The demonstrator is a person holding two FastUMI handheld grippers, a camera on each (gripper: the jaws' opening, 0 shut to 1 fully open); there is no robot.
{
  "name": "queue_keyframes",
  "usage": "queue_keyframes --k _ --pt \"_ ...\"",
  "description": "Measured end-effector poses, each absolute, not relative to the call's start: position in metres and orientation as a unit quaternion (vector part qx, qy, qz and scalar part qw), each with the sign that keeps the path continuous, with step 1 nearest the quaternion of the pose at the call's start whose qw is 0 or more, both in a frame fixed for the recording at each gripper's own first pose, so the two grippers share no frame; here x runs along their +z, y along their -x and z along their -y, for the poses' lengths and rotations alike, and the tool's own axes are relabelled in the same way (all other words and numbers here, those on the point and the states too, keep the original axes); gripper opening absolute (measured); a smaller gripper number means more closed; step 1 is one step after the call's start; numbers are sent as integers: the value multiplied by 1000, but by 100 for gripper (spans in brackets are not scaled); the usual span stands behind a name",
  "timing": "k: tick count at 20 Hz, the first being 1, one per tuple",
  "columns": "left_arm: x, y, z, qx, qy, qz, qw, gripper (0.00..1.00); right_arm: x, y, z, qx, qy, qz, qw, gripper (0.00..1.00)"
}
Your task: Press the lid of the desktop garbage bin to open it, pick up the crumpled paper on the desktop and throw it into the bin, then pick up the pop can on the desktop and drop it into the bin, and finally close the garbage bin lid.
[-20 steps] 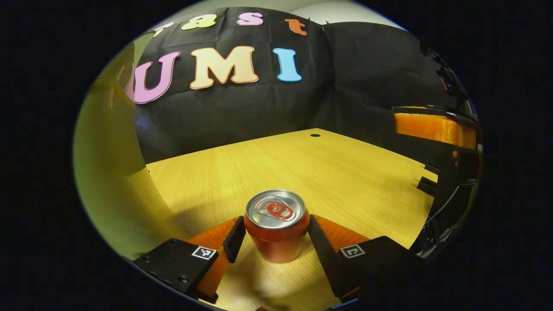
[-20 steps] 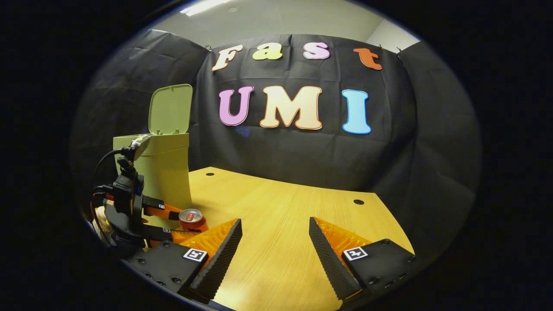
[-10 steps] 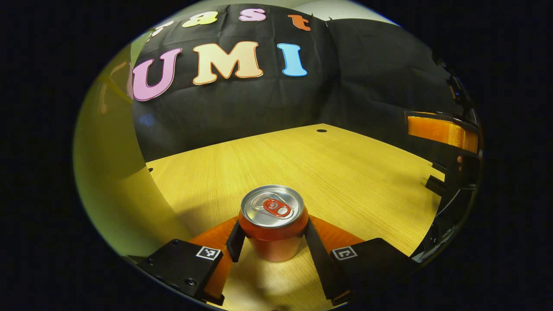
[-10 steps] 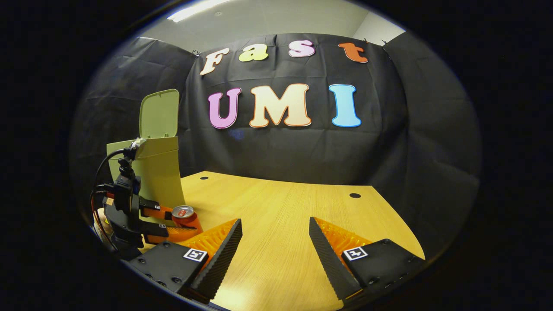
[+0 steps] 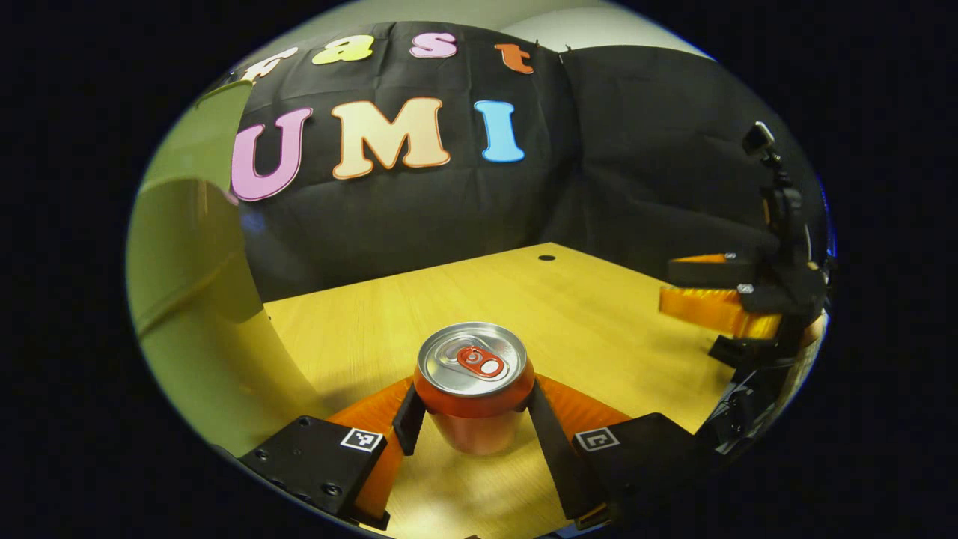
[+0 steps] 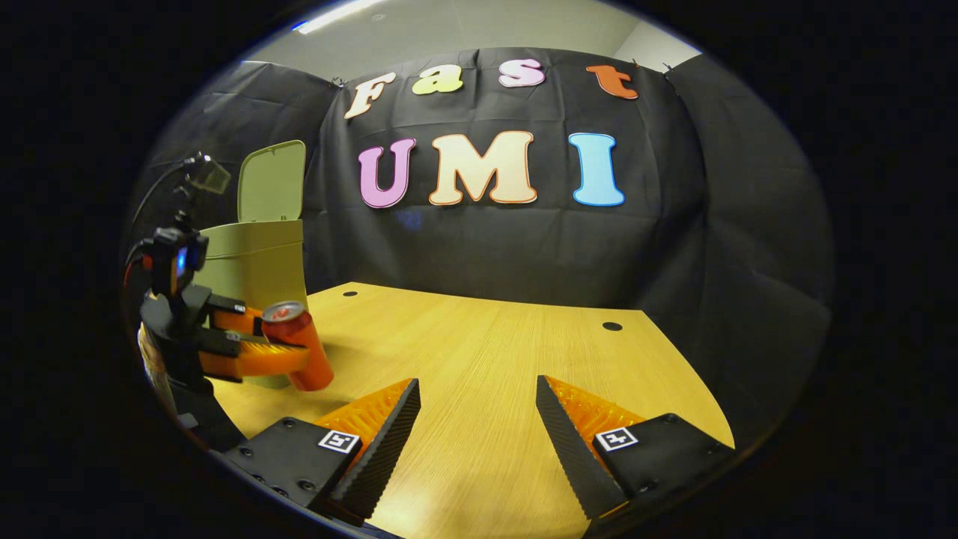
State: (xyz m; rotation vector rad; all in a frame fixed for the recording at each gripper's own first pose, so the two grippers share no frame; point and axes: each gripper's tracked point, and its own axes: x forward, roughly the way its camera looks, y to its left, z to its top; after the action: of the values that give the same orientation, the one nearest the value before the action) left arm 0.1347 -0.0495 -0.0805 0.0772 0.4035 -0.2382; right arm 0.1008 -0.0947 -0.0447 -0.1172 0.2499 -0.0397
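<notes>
Left gripper view: my left gripper (image 5: 473,408) had its jaws pinching the pop can (image 5: 474,385) from both sides, one finger on each flank just under the rim. The can stood upright between them, long axis vertical, pull tab facing the camera. The green garbage bin (image 5: 187,299) rose close on the left side of this view, its wall just beside the can and its rim well above the can top. The wooden surface (image 5: 524,299) ran behind. The right gripper (image 5: 730,303) sat off at the right edge, well apart from the can.

Right gripper view: my right gripper (image 6: 477,423) had its jaws spread wide with nothing between them, low over the surface (image 6: 479,352). At the left I saw the left gripper (image 6: 258,340) clamped on the can (image 6: 296,352), the can tilted a bit and apparently clear of the surface, though I couldn't confirm the gap under it. The bin (image 6: 251,258) stood right behind it with its lid (image 6: 271,181) standing upright and open. I saw no crumpled paper on the surface, so I judged it was already binned.

My call: the left was the nearer hand by far, and the mouth of the bin lay up and behind the can, so the next move had to lift it above the rim before crossing over.
</notes>
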Motion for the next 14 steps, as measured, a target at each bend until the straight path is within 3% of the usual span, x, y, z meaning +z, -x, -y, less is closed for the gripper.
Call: queue_keyframes --k 7,14 --pt "14 -117 54 -132 -17 -151 980 77 -41 -96 91 -13 48 -118 992 99" --pt "110 -115 -16 -54 -39 -85 994 77 -40 -90 83 -4 47 -118 992 99"
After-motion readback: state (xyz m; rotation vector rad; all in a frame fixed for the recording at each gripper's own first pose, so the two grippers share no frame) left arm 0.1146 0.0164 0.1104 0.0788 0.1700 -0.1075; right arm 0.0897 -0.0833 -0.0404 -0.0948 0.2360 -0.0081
